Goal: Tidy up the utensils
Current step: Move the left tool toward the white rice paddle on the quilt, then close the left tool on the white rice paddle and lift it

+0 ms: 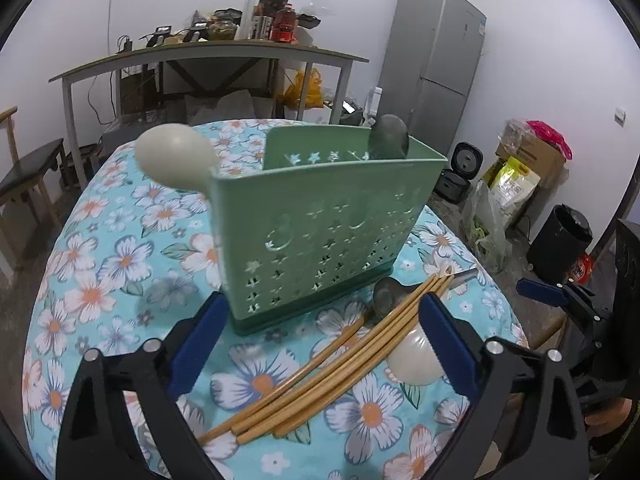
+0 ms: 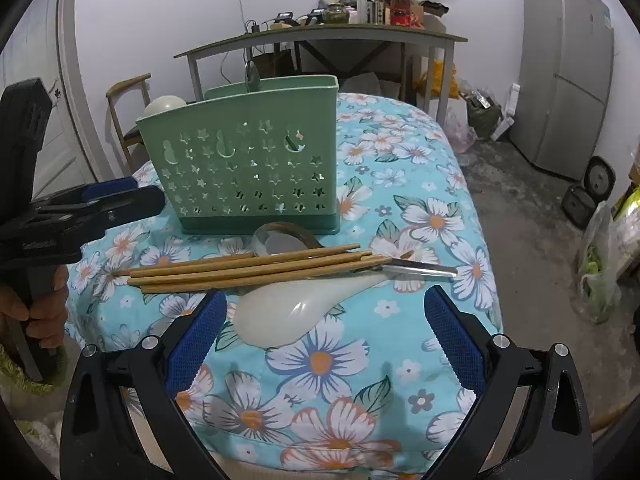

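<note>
At the bottom of the right wrist view the right gripper point(image 2: 326, 332) stands with its blue-padded jaws wide apart and nothing between the pads, poised over the floral turquoise tablecloth point(image 2: 400, 364). Just beyond its tips lies a cream plastic spoon point(image 2: 296, 308), and behind that a bundle of bamboo chopsticks point(image 2: 248, 268) resting across a steel spoon point(image 2: 280, 240), whose handle is half hidden beneath them.

In the left wrist view the left gripper point(image 1: 320, 336) also gapes empty (its pads flank the chopsticks without touching them).

Further back, centre frame, stands the green perforated plastic utensil holder point(image 2: 248, 164). A cream spoon bowl point(image 1: 176, 156) juts from its left end and a dark, blurred spoon bowl point(image 1: 388, 138) from its far right compartment; both stems are hidden inside.

At the left edge of the right view a hand point(image 2: 36, 312) grips the other gripper's handle, cropped by the frame.
</note>
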`<state>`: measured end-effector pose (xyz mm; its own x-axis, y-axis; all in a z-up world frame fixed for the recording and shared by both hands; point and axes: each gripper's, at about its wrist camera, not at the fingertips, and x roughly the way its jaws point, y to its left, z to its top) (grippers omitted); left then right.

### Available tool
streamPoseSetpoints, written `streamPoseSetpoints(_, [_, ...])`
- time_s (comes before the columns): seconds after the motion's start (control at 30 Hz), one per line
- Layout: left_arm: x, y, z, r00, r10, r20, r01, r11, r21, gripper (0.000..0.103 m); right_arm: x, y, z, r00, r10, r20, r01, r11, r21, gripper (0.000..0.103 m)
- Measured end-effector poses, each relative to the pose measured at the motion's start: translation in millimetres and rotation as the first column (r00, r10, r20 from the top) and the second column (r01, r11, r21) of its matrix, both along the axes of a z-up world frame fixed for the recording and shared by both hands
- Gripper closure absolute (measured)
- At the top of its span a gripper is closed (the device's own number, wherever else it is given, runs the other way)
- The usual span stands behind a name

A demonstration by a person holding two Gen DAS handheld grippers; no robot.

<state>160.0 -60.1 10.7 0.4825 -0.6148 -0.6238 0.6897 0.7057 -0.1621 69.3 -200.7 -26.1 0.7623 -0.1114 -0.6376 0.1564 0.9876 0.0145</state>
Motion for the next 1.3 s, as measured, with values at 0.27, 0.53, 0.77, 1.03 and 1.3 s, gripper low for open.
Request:
streamPoseSetpoints(0.27, [3, -16, -9, 0.998, -0.031, -0.046, 0.032, 0.999, 0.015, 0.03, 4, -9, -8, 1.0, -0.005, -0.024, 0.006, 0.999, 0.037, 0.008])
streamPoseSetpoints(0.53, [-17, -21, -9, 0.99, -0.133, -0.05, 0.133, 0.991, 0.0, 0.045, 0, -26, -7, 0.999, -0.049, -0.018, 0.05, 0.997, 0.058, 0.008])
streamPoseSetpoints(0.77, [-61, -41, -28, 0.953, -0.299, 0.049, 0.287, 0.942, 0.177, 0.049, -7, -39, -7, 0.996, -0.086, -0.016, 0.087, 0.992, 0.088, 0.008])
streamPoseSetpoints(1.03, [-91, -69, -66, 0.884, -0.425, 0.193, 0.315, 0.848, 0.426, 0.051, -11, -38, -6, 0.996, -0.088, -0.014, 0.089, 0.992, 0.089, 0.008])
streamPoseSetpoints(1.3, [-94, -85, -89, 0.831, -0.483, 0.277, 0.297, 0.805, 0.514, 0.056, -11, -38, -5, 0.996, -0.09, -0.014, 0.091, 0.992, 0.089, 0.008])
